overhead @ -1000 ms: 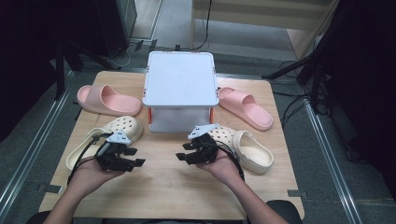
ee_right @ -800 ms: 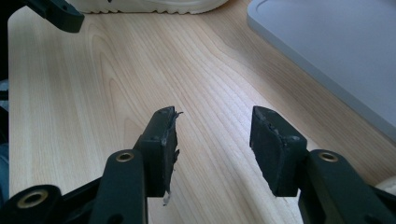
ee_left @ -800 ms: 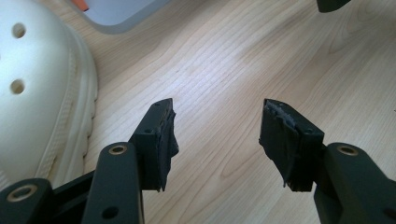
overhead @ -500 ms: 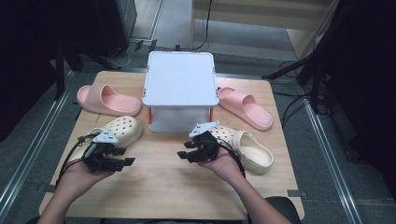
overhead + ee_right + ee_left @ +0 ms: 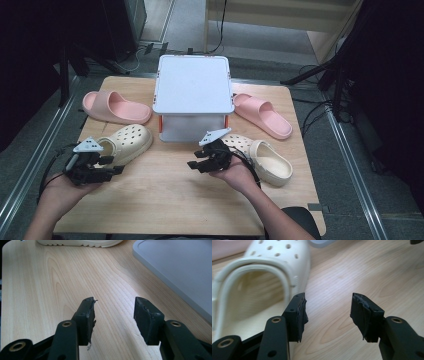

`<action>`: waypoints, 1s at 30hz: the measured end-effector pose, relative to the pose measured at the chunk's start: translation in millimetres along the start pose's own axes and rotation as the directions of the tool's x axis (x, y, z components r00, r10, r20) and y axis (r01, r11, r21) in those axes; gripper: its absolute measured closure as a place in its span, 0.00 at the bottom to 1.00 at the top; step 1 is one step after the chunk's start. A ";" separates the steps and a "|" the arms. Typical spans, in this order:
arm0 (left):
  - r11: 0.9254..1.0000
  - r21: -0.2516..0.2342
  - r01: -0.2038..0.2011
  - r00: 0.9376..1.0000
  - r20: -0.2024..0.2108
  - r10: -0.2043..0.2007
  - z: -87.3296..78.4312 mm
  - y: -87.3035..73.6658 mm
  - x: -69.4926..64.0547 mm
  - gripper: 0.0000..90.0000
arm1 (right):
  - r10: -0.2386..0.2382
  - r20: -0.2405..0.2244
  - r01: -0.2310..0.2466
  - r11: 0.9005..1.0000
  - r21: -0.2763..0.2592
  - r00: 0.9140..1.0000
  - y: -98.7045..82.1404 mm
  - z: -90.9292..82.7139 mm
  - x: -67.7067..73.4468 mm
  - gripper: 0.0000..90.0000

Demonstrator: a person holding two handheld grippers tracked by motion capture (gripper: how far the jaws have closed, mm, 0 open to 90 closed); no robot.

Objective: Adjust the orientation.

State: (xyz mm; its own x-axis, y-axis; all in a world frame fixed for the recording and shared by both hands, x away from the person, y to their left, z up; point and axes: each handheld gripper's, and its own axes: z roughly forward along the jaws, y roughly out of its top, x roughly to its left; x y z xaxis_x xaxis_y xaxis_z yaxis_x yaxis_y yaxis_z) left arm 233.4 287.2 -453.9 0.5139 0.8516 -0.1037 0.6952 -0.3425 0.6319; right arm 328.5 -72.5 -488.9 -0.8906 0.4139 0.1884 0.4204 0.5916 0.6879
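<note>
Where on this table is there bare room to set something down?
The widest bare patch is the near table edge, in front of the lidded box, between the left claw and right claw. Beside the box it is crowded: a pink slide and a cream clog on each side.

Wooden table with rounded corners, seen from above. At upper centre stands a white lidded box. To its left lies a pink slide; to its right, a second pink slide. Lower left of the box rests a cream clog; lower right, a second cream clog.
</note>
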 end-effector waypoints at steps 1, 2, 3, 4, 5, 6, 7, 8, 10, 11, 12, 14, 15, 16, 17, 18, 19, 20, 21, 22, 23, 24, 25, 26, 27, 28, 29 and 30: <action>1.000 -0.005 0.009 1.000 -0.006 -0.009 -1.5 -0.9 2.9 0.51 | -0.001 0.000 0.001 1.000 0.000 1.000 0.3 0.2 0.0 0.57; 1.000 -0.014 0.025 1.000 -0.008 -0.025 -2.6 -2.1 6.0 0.51 | -0.006 -0.002 0.006 1.000 0.000 1.000 0.6 0.6 -0.3 0.57; 0.999 -0.017 0.035 0.999 -0.009 -0.036 -3.4 -3.2 9.4 0.51 | -0.007 -0.002 0.007 1.000 0.000 1.000 0.7 0.9 -0.4 0.57; 0.999 -0.019 0.041 0.999 -0.015 -0.042 -3.3 -4.3 12.5 0.52 | -0.006 -0.002 0.006 1.000 0.001 1.000 0.9 1.1 -0.4 0.57; 0.999 -0.018 0.043 0.999 -0.022 -0.043 -2.4 -5.2 15.6 0.53 | -0.005 -0.002 0.005 1.000 0.002 1.000 0.9 1.4 -0.5 0.57; 0.999 -0.018 0.049 0.998 -0.026 -0.050 -0.4 -5.9 18.5 0.53 | -0.004 -0.001 0.004 1.000 0.004 1.000 0.9 1.4 -0.4 0.57; 0.998 -0.012 0.064 0.998 -0.020 -0.064 2.2 -6.3 21.0 0.54 | -0.002 -0.001 0.002 1.000 0.006 1.000 0.9 1.6 -0.3 0.57; 0.998 -0.012 0.064 0.998 -0.020 -0.064 2.2 -6.3 21.0 0.54 | -0.002 -0.001 0.002 1.000 0.006 1.000 0.9 1.6 -0.3 0.57; 0.998 0.014 0.062 0.998 -0.021 -0.062 13.5 -5.2 25.9 0.56 | -0.005 -0.003 0.005 1.000 0.009 1.000 0.8 2.1 0.2 0.57; 0.998 0.019 0.064 0.998 -0.023 -0.064 17.2 -4.3 26.8 0.56 | -0.005 -0.002 0.005 1.000 0.010 1.000 0.8 2.3 0.3 0.57; 0.998 0.021 0.061 0.998 -0.027 -0.061 20.5 -3.1 27.9 0.57 | -0.005 -0.001 0.005 1.000 0.012 1.000 0.8 2.4 0.6 0.57; 0.997 0.016 0.073 0.997 -0.026 -0.073 26.8 -0.5 30.7 0.59 | -0.007 0.001 0.007 1.000 0.014 1.000 0.8 2.9 0.9 0.57; 0.997 0.017 0.082 0.996 -0.022 -0.081 30.2 1.0 32.9 0.60 | -0.008 0.000 0.008 1.000 0.015 1.000 0.8 3.1 0.9 0.57; 0.996 0.019 0.085 0.996 -0.020 -0.084 31.9 1.7 33.4 0.62 | -0.009 0.000 0.009 1.000 0.016 1.000 0.7 3.5 0.8 0.57; 0.996 0.021 0.081 0.996 -0.027 -0.080 33.7 2.1 33.4 0.64 | -0.008 0.001 0.008 1.000 0.018 1.000 0.7 3.7 0.9 0.57; 0.996 0.023 0.086 0.996 -0.034 -0.085 35.2 2.4 33.0 0.66 | -0.009 0.001 0.009 1.000 0.020 1.000 0.7 4.1 0.9 0.57; 0.995 0.027 0.101 0.994 -0.043 -0.100 36.4 2.3 32.7 0.70 | -0.011 0.001 0.011 1.000 0.022 1.000 0.7 4.3 1.0 0.57; 0.995 0.027 0.101 0.994 -0.043 -0.100 36.4 2.3 32.7 0.73 | -0.011 0.001 0.011 1.000 0.022 1.000 0.7 4.3 1.0 0.57; 0.993 0.024 0.116 0.993 -0.028 -0.115 37.7 2.6 32.6 0.73 | -0.013 0.002 0.013 1.000 0.024 1.000 0.6 4.6 1.1 0.57; 0.994 0.017 0.108 0.994 -0.030 -0.107 37.5 2.7 31.4 0.78 | -0.012 0.003 0.012 1.000 0.027 1.000 0.6 4.9 1.6 0.58; 0.995 0.014 0.099 0.994 -0.039 -0.098 37.2 3.2 30.8 0.81 | -0.015 0.004 0.015 0.999 0.029 1.000 0.6 5.5 1.9 0.58; 0.996 0.009 0.093 0.994 -0.049 -0.093 36.4 4.0 29.9 0.82 | -0.017 0.005 0.017 0.999 0.032 1.000 0.6 5.8 2.0 0.58; 0.996 0.007 0.089 0.995 -0.046 -0.089 35.9 4.1 30.1 0.83 | -0.017 0.005 0.017 0.999 0.032 1.000 0.7 5.9 2.3 0.58; 0.996 0.007 0.089 0.995 -0.046 -0.089 35.9 4.1 30.1 0.84 | -0.017 0.005 0.017 0.999 0.032 1.000 0.7 5.9 2.3 0.58; 0.997 0.007 0.078 0.996 -0.051 -0.077 35.0 4.6 29.8 0.84 | -0.020 0.005 0.020 0.999 0.031 1.000 0.8 5.9 2.2 0.58; 0.998 0.006 0.067 0.996 -0.055 -0.066 34.0 5.1 29.6 0.85 | -0.017 0.005 0.017 0.999 0.031 1.000 0.8 5.8 2.2 0.58; 0.998 0.002 0.060 0.996 -0.061 -0.060 32.4 5.7 29.4 0.85 | -0.017 0.005 0.017 0.999 0.030 1.000 0.9 5.8 1.9 0.58; 0.998 0.002 0.060 0.996 -0.061 -0.060 32.4 5.7 29.4 0.85 | -0.017 0.005 0.017 0.999 0.030 1.000 0.9 5.8 1.9 0.58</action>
State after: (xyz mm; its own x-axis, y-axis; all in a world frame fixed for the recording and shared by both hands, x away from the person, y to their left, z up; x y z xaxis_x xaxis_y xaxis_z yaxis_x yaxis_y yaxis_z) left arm 268.8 297.4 -478.2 0.4400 0.8930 -0.0946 0.7257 -0.2916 0.6232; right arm 328.1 -67.2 -492.0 -0.8968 0.4072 0.1732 0.4103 0.6187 0.6699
